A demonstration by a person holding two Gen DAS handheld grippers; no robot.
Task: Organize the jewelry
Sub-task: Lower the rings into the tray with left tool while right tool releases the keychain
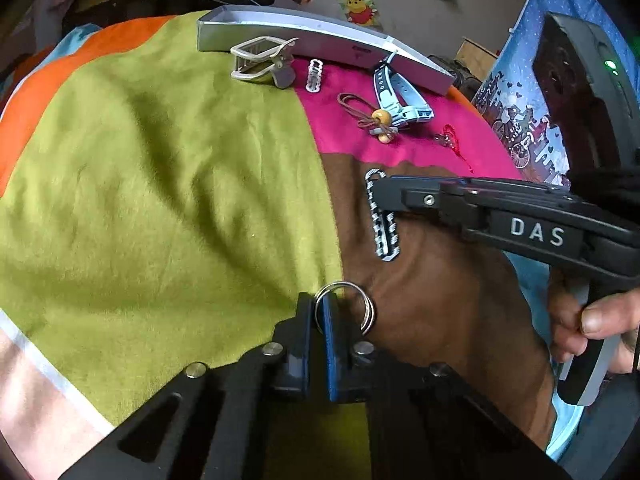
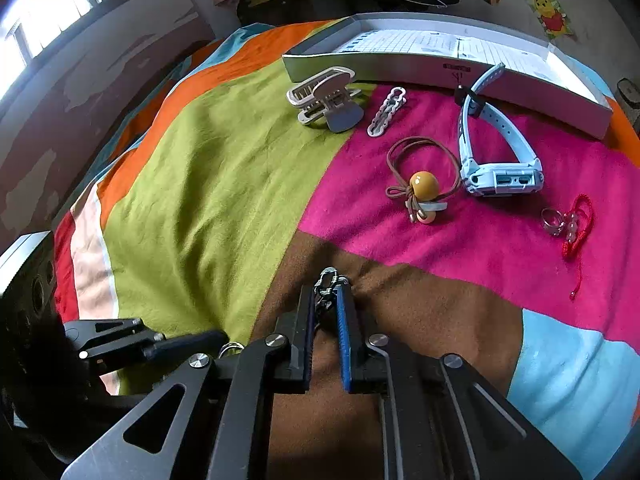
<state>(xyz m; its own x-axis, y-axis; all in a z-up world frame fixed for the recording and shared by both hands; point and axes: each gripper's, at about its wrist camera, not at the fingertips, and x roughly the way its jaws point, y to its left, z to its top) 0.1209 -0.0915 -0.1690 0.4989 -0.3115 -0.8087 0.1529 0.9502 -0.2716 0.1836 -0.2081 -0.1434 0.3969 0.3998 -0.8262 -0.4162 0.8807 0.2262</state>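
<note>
My left gripper is shut on a pair of silver hoop rings just above the brown patch of blanket. My right gripper is shut on a black-and-white striped hair clip; the left wrist view shows the clip hanging from its tip. On the pink patch lie a white chain clip, a brown hair tie with a yellow bead, a light blue watch, a silver ring and a red cord bracelet. A white claw clip lies on the green patch.
A flat grey-white open box stands at the far edge of the multicoloured blanket. A wall with cartoon stickers is behind it. The other gripper's body is at lower left in the right wrist view.
</note>
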